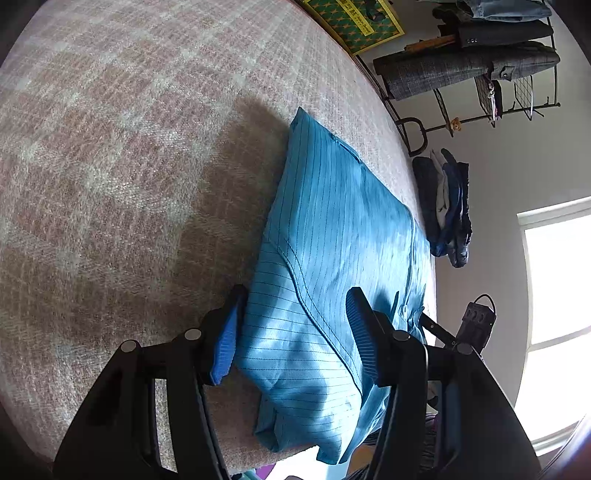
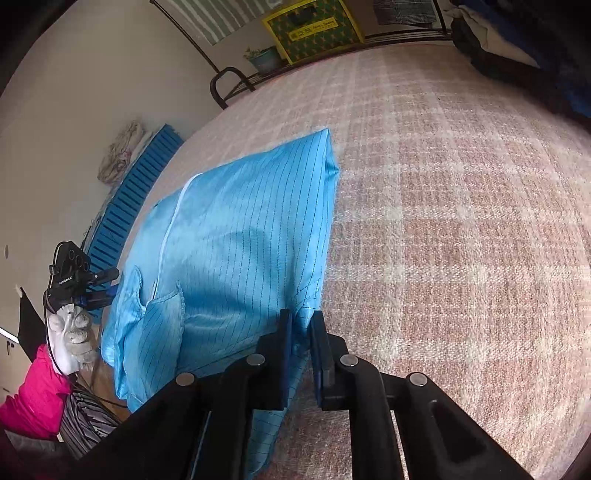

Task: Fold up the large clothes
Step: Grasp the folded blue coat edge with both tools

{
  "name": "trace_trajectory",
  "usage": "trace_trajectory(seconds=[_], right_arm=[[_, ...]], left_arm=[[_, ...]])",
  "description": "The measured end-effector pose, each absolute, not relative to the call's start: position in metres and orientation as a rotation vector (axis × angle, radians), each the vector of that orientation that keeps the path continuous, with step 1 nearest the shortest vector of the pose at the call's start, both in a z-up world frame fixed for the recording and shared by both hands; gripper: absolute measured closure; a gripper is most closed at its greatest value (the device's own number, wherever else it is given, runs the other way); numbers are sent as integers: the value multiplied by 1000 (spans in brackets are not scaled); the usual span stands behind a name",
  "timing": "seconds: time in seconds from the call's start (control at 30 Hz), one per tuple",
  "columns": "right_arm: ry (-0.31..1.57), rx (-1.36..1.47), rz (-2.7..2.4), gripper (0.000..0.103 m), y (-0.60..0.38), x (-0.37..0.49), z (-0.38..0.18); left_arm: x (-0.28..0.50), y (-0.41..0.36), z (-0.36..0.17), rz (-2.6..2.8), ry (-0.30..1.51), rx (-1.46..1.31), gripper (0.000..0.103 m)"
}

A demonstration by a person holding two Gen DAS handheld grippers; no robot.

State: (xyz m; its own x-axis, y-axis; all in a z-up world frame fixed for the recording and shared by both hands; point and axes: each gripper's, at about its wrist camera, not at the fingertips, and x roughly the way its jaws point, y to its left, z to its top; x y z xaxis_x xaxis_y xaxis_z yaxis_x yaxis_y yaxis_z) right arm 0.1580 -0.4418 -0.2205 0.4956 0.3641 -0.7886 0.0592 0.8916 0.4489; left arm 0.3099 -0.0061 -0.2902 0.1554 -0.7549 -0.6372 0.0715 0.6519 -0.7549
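A large blue pinstriped garment (image 1: 332, 236) lies partly folded on a pink and white checked bed cover (image 1: 110, 166). In the left wrist view my left gripper (image 1: 295, 314) is open, its blue pads either side of the garment's near part, just above the cloth. In the right wrist view the garment (image 2: 236, 236) stretches away to the left. My right gripper (image 2: 301, 332) is shut on the garment's near right edge, a fold of blue cloth pinched between the pads. The left gripper (image 2: 99, 284) shows at the garment's far left, held by a gloved hand (image 2: 72, 343).
The bed's edge runs along the garment's far side. A metal rack with dark clothes (image 1: 469, 70) and a heap of dark clothes (image 1: 447, 206) stand beyond it. A green and yellow box (image 2: 314, 27) and a blue slatted crate (image 2: 133, 199) sit by the wall. A bright window (image 1: 557, 317) is at right.
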Motion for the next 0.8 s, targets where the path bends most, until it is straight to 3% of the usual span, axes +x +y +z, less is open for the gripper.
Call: trace_trajectory(seconds=[0.1, 0.13, 0.43, 0.57, 0.63, 0.73, 0.8], right_arm=[[1019, 556, 203, 48, -459, 155, -219], [1012, 602, 211, 45, -466, 157, -222], [1017, 800, 388, 46, -481, 172, -246], [1035, 799, 453, 53, -475, 186, -252], [1042, 799, 475, 58, -472, 190, -255], [1051, 802, 485, 71, -466, 196, -260], [1048, 824, 491, 73, -462, 202, -262]], left_arm=[[312, 3, -295, -664, 1298, -702, 48], [313, 6, -296, -662, 1300, -711, 48], [327, 4, -304, -730, 1332, -763, 48], [329, -4, -305, -753, 1327, -774, 49], [330, -9, -306, -760, 1334, -769, 58], [333, -12, -310, -765, 1340, -801, 63], [335, -19, -312, -764, 1349, -809, 67]])
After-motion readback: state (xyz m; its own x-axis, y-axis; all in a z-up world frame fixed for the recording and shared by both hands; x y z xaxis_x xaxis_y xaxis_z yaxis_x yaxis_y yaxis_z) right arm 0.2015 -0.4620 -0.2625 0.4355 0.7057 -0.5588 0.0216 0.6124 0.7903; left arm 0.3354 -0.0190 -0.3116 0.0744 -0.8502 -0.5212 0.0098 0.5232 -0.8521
